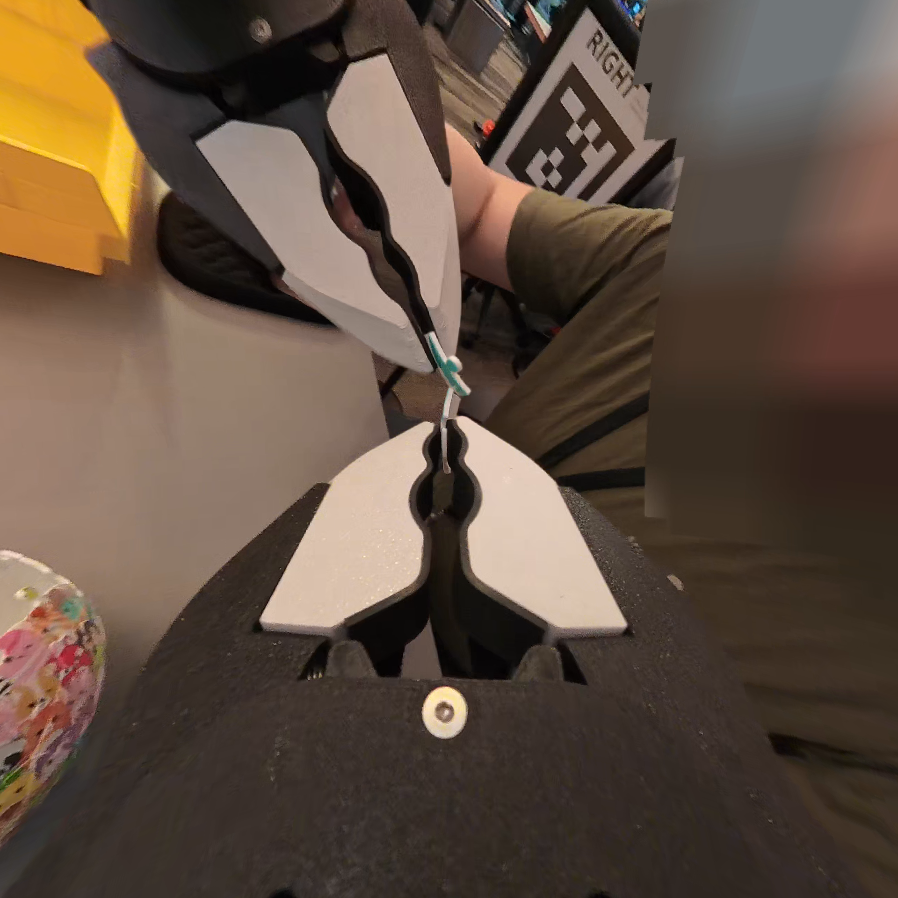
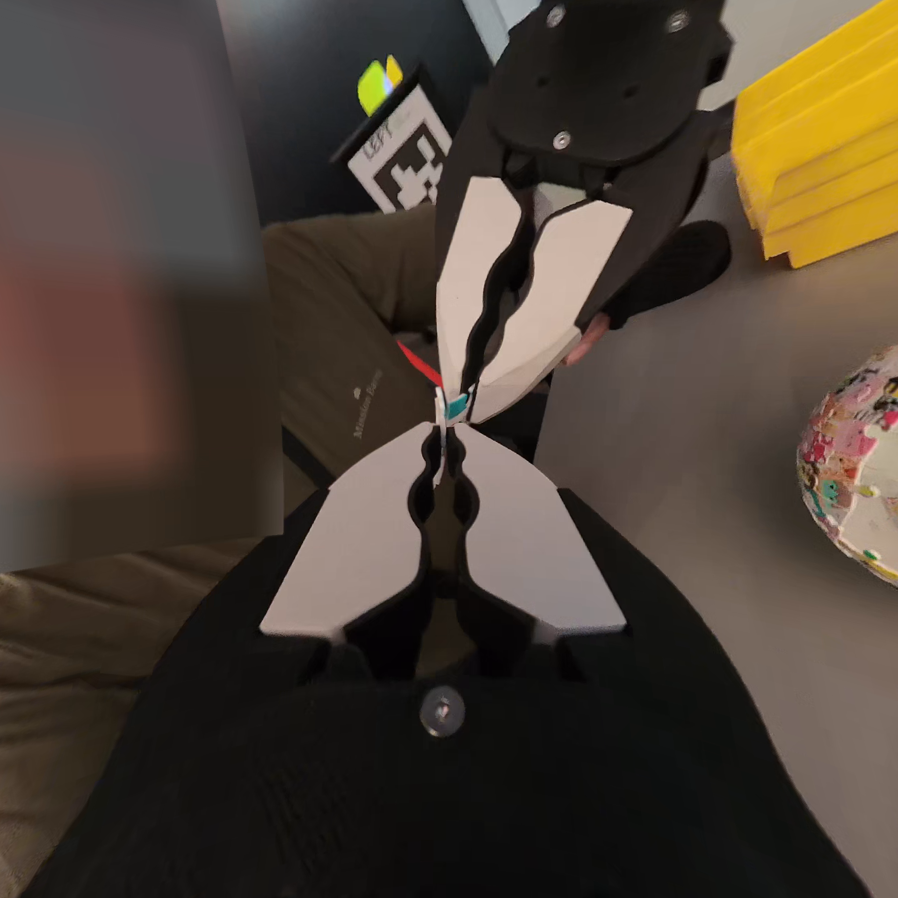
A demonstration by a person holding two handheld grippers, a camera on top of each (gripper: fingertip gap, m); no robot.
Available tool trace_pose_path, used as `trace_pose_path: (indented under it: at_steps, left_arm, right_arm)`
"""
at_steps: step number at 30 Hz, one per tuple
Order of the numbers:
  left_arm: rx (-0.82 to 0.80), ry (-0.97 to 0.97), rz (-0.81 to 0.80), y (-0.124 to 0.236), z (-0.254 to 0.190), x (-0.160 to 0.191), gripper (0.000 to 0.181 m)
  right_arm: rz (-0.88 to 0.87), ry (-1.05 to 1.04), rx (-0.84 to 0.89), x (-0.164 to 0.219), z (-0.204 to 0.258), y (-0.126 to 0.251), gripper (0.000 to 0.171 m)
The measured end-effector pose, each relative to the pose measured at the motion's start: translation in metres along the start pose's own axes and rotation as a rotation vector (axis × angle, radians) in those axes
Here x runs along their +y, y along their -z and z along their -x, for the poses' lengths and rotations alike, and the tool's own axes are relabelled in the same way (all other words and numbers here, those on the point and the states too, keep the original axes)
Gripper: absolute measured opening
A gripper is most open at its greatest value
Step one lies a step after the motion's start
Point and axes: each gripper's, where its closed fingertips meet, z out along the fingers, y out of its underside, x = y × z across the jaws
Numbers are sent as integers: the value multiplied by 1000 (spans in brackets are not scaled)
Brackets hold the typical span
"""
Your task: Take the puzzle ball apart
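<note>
Off the table (image 1: 194, 413) edge, left gripper (image 1: 446, 427) and right gripper (image 2: 444, 430) meet tip to tip, jaws of both clamped on joined puzzle pieces (image 1: 449, 384). The ball (image 2: 855, 466) sits on the table, well apart.

A plain grey tabletop (image 1: 146, 413) is spreading out to the left of the left gripper, and in the right wrist view it (image 2: 680, 437) is lying to the right of that gripper. Stacked yellow plastic bins (image 1: 53, 160) are sitting on it, far ahead and to the left; the right wrist view is showing them (image 2: 816, 160) ahead and to the right. Beyond the table edge, a dark carpeted floor (image 1: 486, 63) is showing ahead, with black chair legs (image 1: 491, 311) standing below. A dark wall (image 2: 311, 121) is rising ahead-left in the right wrist view. Soft, even light is falling across the tabletop.
</note>
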Motion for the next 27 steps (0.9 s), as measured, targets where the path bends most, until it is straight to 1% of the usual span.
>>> trace_pose_path:
  at_steps: [3,6,8,15,17,18,20,22,23,24,25,26,27]
  left_arm:
    - [88,43,50,-4,-9,3,2]
    - [197,107,39,-7,-18,1,2]
    - [254,137,34,-8,-22,1,2]
    - [353,221,93,-18,-26,12,3]
    - [367,229,92,-21,-25,13,3]
    - [360,221,89,-22,-24,14,2]
    - [369,200,37,-18,-26,12,2]
    - [355,168,-41,-9,-29,10,2]
    - [322,146,-80,-3,-29,10,2]
    - [285,120,-121,3,-29,10,2]
    - [250,100,-168,10,-29,10,2]
    - [206,83,-200,17,-27,11,3]
    - [161,60,-224,23,-25,12,2]
  right_arm:
    - [94,124,-19,2,9,-8,3]
    - [146,280,-43,1,21,-10,3]
    - [186,341,-67,1,27,-11,3]
    - [417,401,-109,-2,35,-19,3]
    - [484,434,-84,-3,35,-21,3]
    - [484,447,-78,-5,38,-20,3]
    - [417,467,-70,-8,47,-9,3]
    - [310,516,27,-7,45,24,3]
    - [240,516,127,-7,38,50,3]
    - [176,485,296,-8,20,87,3]
    - [134,417,529,-3,-9,134,3]
    - [92,303,766,8,-39,190,3]
    - [26,136,943,25,-65,242,3]
